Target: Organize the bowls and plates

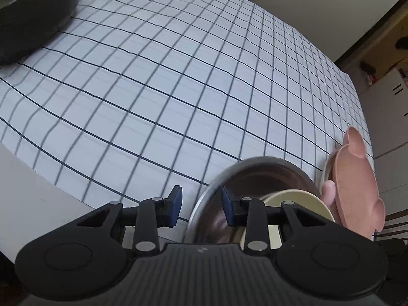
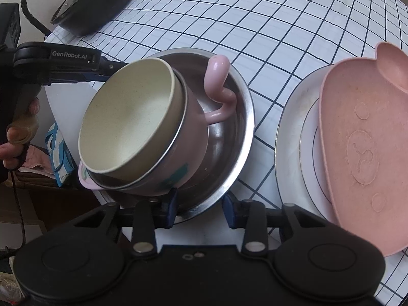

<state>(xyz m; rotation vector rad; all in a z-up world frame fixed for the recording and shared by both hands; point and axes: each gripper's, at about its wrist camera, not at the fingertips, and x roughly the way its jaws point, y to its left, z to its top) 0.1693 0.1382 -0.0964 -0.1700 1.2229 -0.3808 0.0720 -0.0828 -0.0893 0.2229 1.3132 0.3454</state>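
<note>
Bowls sit nested near the table edge: cream bowl [image 2: 127,117] inside pink handled bowl [image 2: 178,137], both tilted inside the steel bowl [image 2: 229,137]. Beside them, pink plate [image 2: 362,153] lies on the white plate [image 2: 293,137], all on the checked cloth [image 1: 165,76].

Left gripper [image 1: 201,205]: jaws apart, straddling the steel bowl's rim, one pad [image 1: 228,206] inside the bowl, the other outside. Not clamped as far as I can see. In the right view it comes in from the far-left side of the stack.

Right gripper [image 2: 200,210]: fingers apart, empty, hovering at the steel bowl's near rim.

Handling, my read:
- Steel bowl: stiff, light-ish, slick. Thin rolled rim is the only pinch point; expect it to pivot in the pads with the load inside.
- Inner two bowls are leaning, not seated. They could slide or clatter if the steel bowl tips.
- Pink bowl's looped handle [image 2: 219,86] is a decent grab, probably plastic and light.
- White plate looks ceramic: fragile, heavier, pinch the rim.
</note>
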